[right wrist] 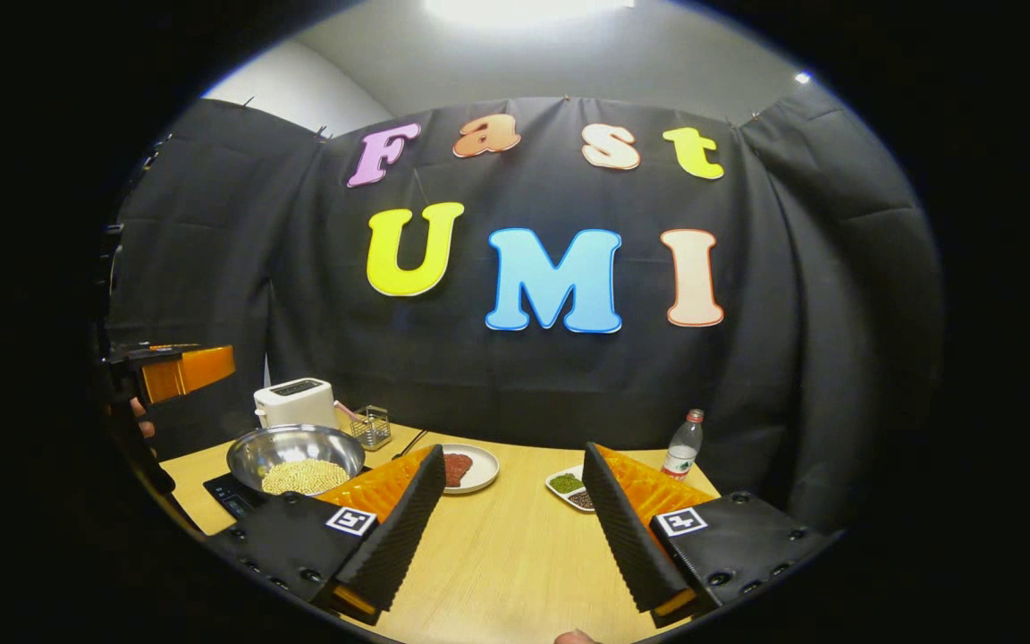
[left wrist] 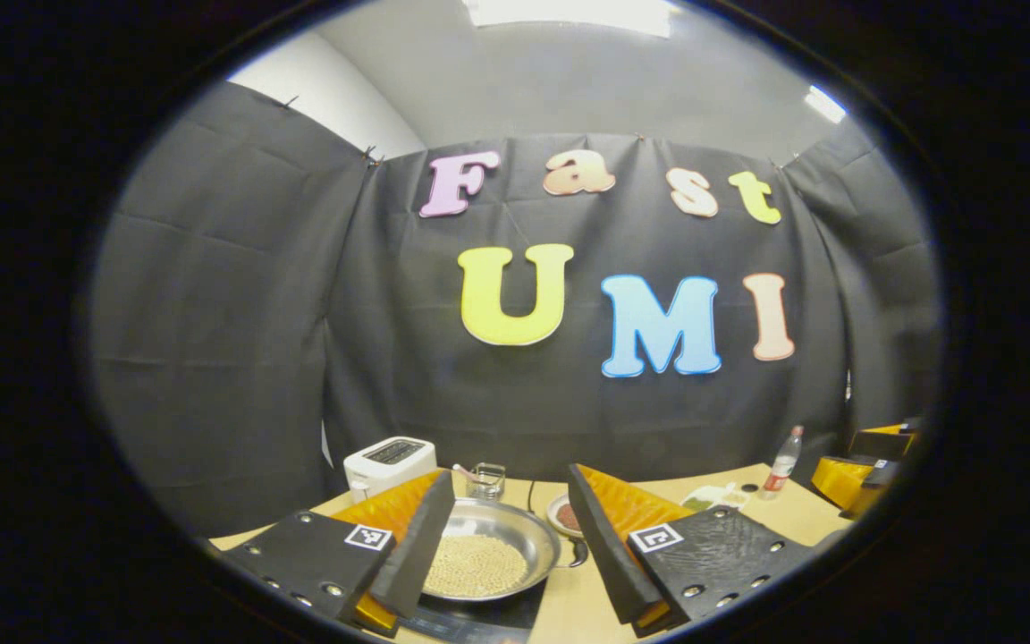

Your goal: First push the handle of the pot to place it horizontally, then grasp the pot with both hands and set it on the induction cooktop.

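Pot [left wrist: 490,555] (steel, full of pale beans) sits on the induction cooktop [left wrist: 479,619] near the table [right wrist: 515,546] left edge, between the left gripper [left wrist: 506,559] fingers, which stand wide, not touching it. Right gripper [right wrist: 510,528] fingers wide over bare table, holding nothing. One toaster [right wrist: 294,402], one bottle [right wrist: 681,446], one round plate [right wrist: 470,467], one small dish [right wrist: 570,487].

Black cloth wall [right wrist: 515,376] is enclosing the booth; a light-wood tabletop [right wrist: 515,546] is standing before it; what appears a ceiling light [right wrist: 515,9] is glaring overhead.
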{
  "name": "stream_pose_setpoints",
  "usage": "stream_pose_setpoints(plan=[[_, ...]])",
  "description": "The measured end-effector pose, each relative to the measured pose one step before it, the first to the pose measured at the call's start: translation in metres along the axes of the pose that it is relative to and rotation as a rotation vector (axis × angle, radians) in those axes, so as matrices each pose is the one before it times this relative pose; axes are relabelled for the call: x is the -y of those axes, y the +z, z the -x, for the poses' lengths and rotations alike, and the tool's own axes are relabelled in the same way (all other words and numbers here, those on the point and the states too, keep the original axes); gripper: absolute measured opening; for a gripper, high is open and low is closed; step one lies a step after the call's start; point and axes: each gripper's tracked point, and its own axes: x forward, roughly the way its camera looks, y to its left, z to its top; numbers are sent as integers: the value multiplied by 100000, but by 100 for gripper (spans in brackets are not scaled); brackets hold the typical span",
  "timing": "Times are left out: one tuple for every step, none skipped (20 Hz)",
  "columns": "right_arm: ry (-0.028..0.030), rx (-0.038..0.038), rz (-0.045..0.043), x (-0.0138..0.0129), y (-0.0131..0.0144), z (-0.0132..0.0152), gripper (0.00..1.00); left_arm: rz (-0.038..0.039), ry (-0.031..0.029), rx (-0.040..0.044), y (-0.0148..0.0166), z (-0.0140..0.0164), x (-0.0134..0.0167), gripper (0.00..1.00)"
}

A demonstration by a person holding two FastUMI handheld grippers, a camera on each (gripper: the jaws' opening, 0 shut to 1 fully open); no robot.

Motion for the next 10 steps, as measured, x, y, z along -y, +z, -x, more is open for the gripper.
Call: stream_pose_setpoints(plan=[[-64, 1637, -1186, 1033, 532, 818, 97, -817, 335, 924, 647, 925, 946, 80], [31, 1516, -579, 1001, 568, 783, 98, -723, 275, 1246, 713, 1151, 988, 83], [-303, 1177, -53, 937, 615, 862, 98, -65, -126, 1600, 850, 996, 855, 81], [-996, 871, -222, 903, 511, 826, 99, 190, -578, 1380, 800, 1076, 993, 83], [-755, 857, -550, 669, 591, 819, 99, 418, -387, 893, 614, 1088, 717, 77], [-642, 1262, -872, 477, 666, 725, 96, 582, -373, 585, 554, 953, 604, 78], [-465, 1767, -940, 422, 756, 738, 96, 411, -318, 670, 895, 1187, 329, 78], [-824, 2162, -450, 420, 771, 595, 96, 326, 102, 543, 737, 843, 234, 81], [-1182, 1947, -105, 472, 761, 585, 98, 198, 51, 764, 587, 825, 83, 83], [-766, 1322, -120, 188, 403, 549, 97, 92, 447, 493, 447, 655, 150, 78]])
